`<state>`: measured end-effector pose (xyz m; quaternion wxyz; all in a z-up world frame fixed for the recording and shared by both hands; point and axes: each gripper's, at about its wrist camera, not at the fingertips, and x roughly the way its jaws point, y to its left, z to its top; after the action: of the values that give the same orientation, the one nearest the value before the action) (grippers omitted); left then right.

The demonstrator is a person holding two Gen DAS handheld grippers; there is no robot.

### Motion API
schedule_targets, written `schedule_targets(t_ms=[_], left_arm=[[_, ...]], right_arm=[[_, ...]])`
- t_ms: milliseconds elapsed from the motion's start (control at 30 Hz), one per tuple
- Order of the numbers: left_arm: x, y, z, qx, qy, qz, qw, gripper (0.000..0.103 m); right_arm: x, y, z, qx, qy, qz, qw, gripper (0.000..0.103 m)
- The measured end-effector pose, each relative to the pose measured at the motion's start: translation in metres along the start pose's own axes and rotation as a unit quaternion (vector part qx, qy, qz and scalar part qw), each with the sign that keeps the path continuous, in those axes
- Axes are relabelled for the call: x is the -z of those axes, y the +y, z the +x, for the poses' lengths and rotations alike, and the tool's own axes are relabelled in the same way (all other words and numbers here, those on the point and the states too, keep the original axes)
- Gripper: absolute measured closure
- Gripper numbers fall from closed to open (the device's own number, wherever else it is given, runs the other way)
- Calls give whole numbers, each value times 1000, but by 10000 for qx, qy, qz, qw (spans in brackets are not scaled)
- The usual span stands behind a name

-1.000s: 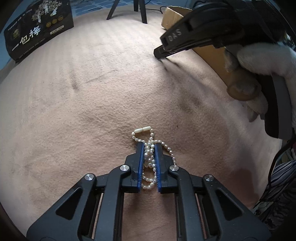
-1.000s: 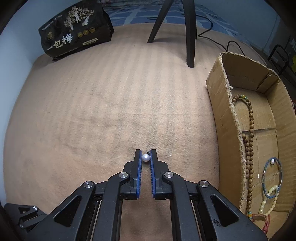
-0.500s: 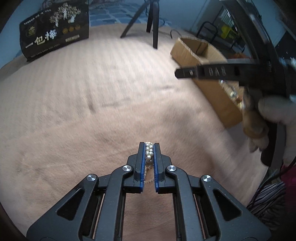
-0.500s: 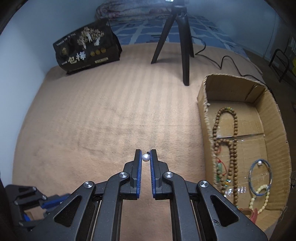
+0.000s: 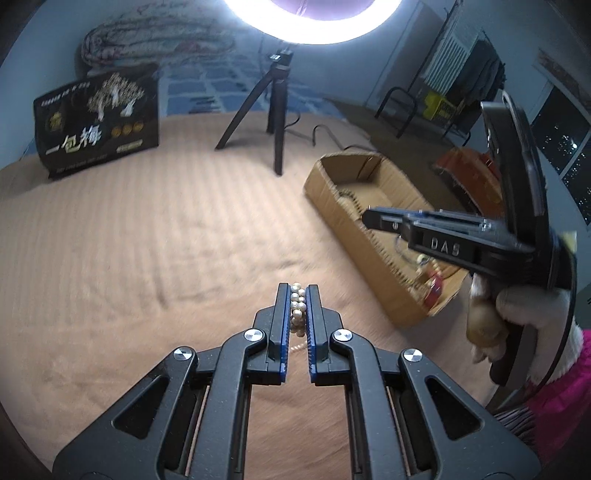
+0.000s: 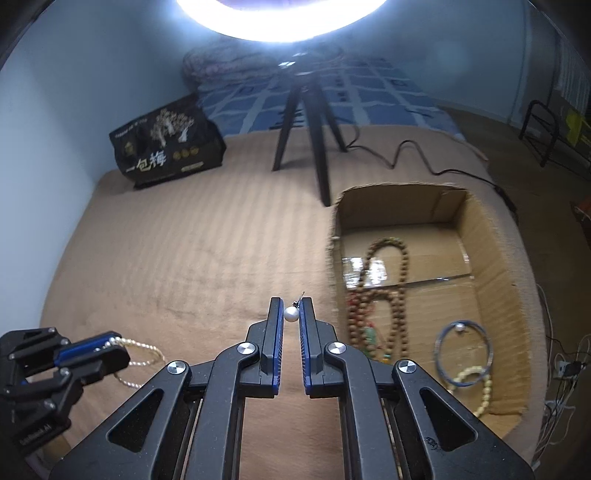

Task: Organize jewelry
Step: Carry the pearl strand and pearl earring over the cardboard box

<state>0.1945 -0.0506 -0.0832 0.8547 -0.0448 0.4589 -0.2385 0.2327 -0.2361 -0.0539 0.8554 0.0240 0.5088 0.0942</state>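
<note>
My left gripper (image 5: 298, 290) is shut on a white pearl necklace (image 5: 297, 308), held above the tan bed cover; its loops hang below the left gripper in the right wrist view (image 6: 142, 349). My right gripper (image 6: 291, 303) is shut on a single pearl earring (image 6: 290, 314). An open cardboard box (image 6: 495, 280) lies to the right, holding brown bead strands (image 6: 388, 291), a blue bangle (image 6: 464, 350) and a pale bead bracelet (image 6: 476, 387). The box (image 5: 354, 236) also shows in the left wrist view, with the right gripper (image 5: 373, 218) over it.
A black tripod (image 6: 314, 122) stands behind the box with a cable (image 6: 417, 155) trailing right. A black printed bag (image 6: 166, 151) stands at the far left against the wall. A bright ring light (image 6: 280, 18) glares overhead. Blue checked bedding (image 6: 332, 99) lies beyond.
Both grippers have risen well above the cover. The left one lifted the pearl necklace off the surface. The right one moved over toward the box, still holding the earring.
</note>
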Motion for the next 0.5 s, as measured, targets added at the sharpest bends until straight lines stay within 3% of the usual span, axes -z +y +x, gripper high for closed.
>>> schedule_targets(t_ms=[500], left_arm=[[-30, -61, 20, 370, -220, 262, 9987, 97]], right_arm=[[10, -72, -28, 364, -137, 431, 9983, 96]])
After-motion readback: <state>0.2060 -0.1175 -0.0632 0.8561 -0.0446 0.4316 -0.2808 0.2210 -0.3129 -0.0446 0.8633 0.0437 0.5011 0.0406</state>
